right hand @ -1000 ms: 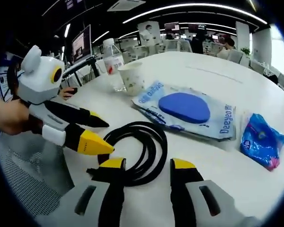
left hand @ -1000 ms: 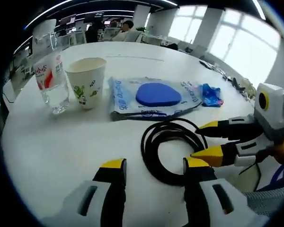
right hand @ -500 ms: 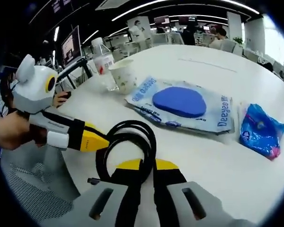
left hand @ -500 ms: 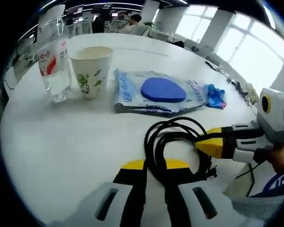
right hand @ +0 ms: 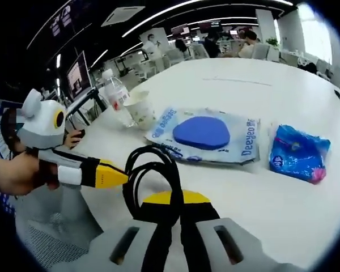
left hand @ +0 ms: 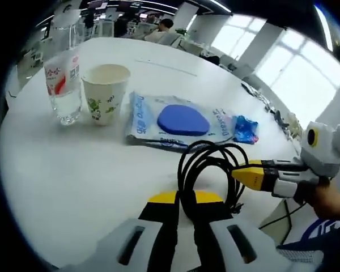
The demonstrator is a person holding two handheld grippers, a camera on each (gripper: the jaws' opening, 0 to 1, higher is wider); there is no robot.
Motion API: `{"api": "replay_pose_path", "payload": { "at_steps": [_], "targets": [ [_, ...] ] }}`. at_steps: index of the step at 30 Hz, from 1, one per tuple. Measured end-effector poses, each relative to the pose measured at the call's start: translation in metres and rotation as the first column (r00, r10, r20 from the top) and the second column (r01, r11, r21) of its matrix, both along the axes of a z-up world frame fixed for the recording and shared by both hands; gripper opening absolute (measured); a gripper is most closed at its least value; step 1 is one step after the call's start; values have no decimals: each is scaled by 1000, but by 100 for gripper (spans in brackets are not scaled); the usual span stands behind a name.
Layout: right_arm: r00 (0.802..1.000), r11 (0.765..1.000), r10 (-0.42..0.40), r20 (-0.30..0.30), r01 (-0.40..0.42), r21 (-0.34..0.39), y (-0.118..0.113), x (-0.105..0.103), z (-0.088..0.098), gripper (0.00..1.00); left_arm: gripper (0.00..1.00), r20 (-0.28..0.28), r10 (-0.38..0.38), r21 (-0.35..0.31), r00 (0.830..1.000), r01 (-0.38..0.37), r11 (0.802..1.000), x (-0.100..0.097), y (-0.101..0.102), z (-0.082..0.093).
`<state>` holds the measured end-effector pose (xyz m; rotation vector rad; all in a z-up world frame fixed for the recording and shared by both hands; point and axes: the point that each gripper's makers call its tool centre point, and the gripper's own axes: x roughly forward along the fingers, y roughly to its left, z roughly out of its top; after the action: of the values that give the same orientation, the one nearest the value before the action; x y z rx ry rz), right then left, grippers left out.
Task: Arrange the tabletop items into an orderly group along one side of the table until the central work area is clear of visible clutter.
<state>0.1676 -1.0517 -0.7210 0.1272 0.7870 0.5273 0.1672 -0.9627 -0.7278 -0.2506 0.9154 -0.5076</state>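
Black cable coil [right hand: 153, 175] between right gripper [right hand: 171, 199] fingers [right hand: 153, 198].

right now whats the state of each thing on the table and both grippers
black cable: coiled, gripped by both grippers, loop raised
left gripper: shut on the cable
right gripper: shut on the cable
paper cup: upright, open top
water bottle: upright
blue pad packet: lying flat
small blue packet: crumpled, lying flat

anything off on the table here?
Only the black cable: both grippers, left and right, are shut on the same coil, which stands up off the table. Bottle and cup stand upright; nothing spilled.
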Motion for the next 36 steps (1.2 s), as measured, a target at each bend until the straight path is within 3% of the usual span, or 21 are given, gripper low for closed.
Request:
{"api": "replay_pose_path", "payload": {
  "at_steps": [9,20,29,36],
  "targets": [
    [992,989,-125,-11,126,72,-40,-8,25,0,2,14,-72,-62,997,73,995,1,-41,22],
    [974,971,-225,-16,226,76,-101,-16,36,0,2,-1,-160,-108,987,159,981,-1,-103,30],
    [957,954,-289,-20,289,83,-157,-14,40,0,2,22,-252,-90,968,253,963,4,-160,39],
    [953,950,-299,-38,301,86,-180,-8,37,0,3,14,-311,-35,950,311,950,7,-184,37]
  ]
}}
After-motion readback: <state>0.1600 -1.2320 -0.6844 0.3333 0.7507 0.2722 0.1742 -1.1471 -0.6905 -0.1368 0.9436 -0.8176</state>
